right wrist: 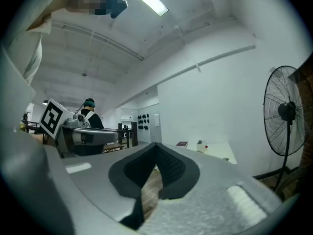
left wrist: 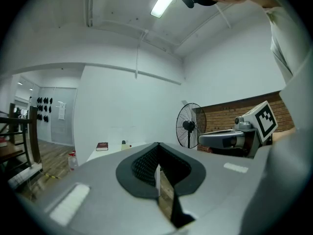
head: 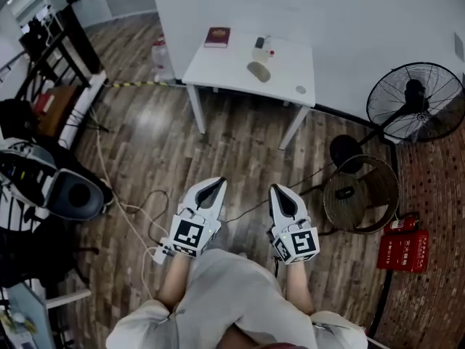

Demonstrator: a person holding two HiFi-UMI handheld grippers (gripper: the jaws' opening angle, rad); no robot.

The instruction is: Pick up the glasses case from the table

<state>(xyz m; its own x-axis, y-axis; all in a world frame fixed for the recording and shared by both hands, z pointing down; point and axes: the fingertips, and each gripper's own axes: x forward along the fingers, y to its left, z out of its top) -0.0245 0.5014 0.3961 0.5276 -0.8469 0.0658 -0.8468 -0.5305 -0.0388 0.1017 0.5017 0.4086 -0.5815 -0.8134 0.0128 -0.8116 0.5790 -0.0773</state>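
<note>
Well short of the small white table bearing the grey oval glasses case, the white left gripper and right gripper point level, side by side, jaws closed, empty.

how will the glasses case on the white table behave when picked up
The glasses case looks small and oval, so probably light. Its rounded outline suggests it may slip if pinched off-centre. It lies flat on the table, so a nudge likely slides rather than tips it.
</note>
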